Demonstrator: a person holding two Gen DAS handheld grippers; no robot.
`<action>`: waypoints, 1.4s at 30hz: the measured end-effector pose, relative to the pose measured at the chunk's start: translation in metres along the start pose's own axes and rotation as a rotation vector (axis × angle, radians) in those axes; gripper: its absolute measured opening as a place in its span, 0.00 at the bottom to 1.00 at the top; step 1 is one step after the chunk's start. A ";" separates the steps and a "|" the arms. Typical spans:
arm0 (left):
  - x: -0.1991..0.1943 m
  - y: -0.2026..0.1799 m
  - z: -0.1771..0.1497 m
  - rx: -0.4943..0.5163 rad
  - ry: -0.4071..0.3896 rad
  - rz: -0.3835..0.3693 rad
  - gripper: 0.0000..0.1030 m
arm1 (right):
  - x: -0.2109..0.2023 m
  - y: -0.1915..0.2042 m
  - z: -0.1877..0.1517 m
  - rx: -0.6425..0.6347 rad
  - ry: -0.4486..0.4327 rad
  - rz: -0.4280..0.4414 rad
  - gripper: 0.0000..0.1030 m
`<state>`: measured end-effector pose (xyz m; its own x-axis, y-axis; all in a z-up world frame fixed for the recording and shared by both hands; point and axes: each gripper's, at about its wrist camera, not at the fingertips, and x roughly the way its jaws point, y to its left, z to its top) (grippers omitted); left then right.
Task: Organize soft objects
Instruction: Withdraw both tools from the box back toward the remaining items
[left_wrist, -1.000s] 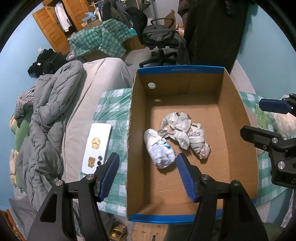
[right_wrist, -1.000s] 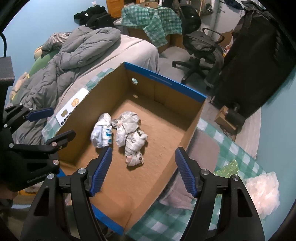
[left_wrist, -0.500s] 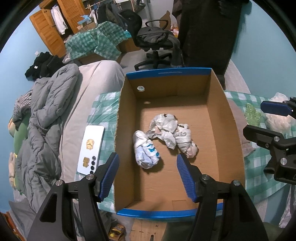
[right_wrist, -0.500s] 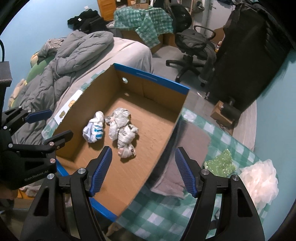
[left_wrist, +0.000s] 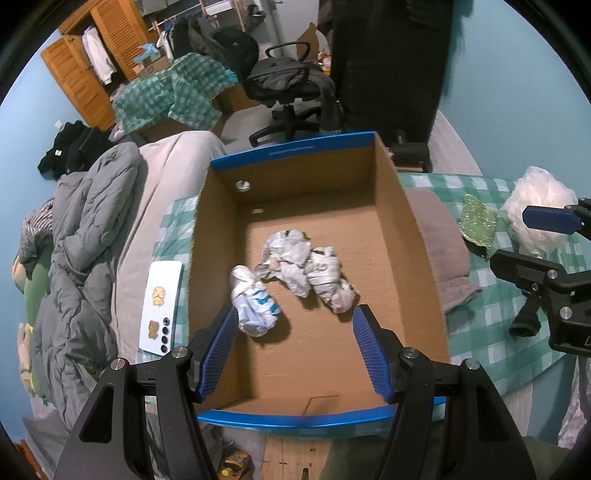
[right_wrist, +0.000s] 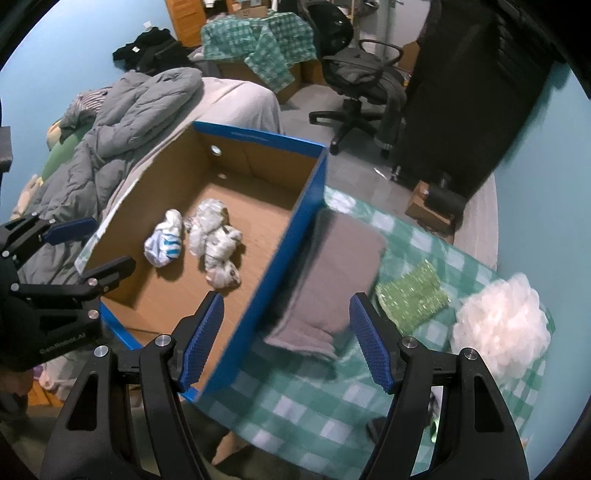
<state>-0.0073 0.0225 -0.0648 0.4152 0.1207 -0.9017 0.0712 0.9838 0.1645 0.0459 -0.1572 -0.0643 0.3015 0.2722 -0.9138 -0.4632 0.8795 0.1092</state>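
A cardboard box with blue rims (left_wrist: 395, 206) (right_wrist: 295, 218) sits on a green checked cloth. Inside lie a white-and-blue bundle (left_wrist: 255, 301) (right_wrist: 164, 240) and grey-white crumpled bundles (left_wrist: 306, 264) (right_wrist: 216, 236). A folded grey towel (right_wrist: 336, 269) (left_wrist: 441, 240), a green glittery cloth (right_wrist: 412, 291) (left_wrist: 476, 223) and a white mesh puff (right_wrist: 498, 325) (left_wrist: 535, 206) lie to the right of the box. My left gripper (left_wrist: 291, 349) is open and empty above the box's near end. My right gripper (right_wrist: 286, 339) is open and empty above the box's right wall and the towel.
A white phone (left_wrist: 162, 301) lies left of the box. A grey duvet (left_wrist: 81, 236) covers the bed at the left. An office chair (right_wrist: 362, 81) and a black hanging garment (right_wrist: 465, 92) stand beyond the box.
Both grippers have pulled back and shifted right. The right one now hangs over the box's right wall and the towel. Both stay open and empty.
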 end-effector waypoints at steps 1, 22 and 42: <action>-0.001 -0.003 0.001 0.004 0.000 -0.003 0.64 | -0.001 -0.004 -0.003 0.007 0.002 -0.005 0.69; -0.003 -0.076 0.009 0.132 0.013 -0.088 0.64 | -0.031 -0.093 -0.077 0.207 0.036 -0.124 0.69; 0.021 -0.132 0.019 0.185 0.071 -0.151 0.65 | -0.035 -0.142 -0.122 0.332 0.073 -0.174 0.69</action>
<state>0.0090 -0.1072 -0.0982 0.3230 -0.0103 -0.9463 0.2948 0.9513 0.0903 -0.0008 -0.3395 -0.0953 0.2866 0.0896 -0.9539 -0.1115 0.9920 0.0596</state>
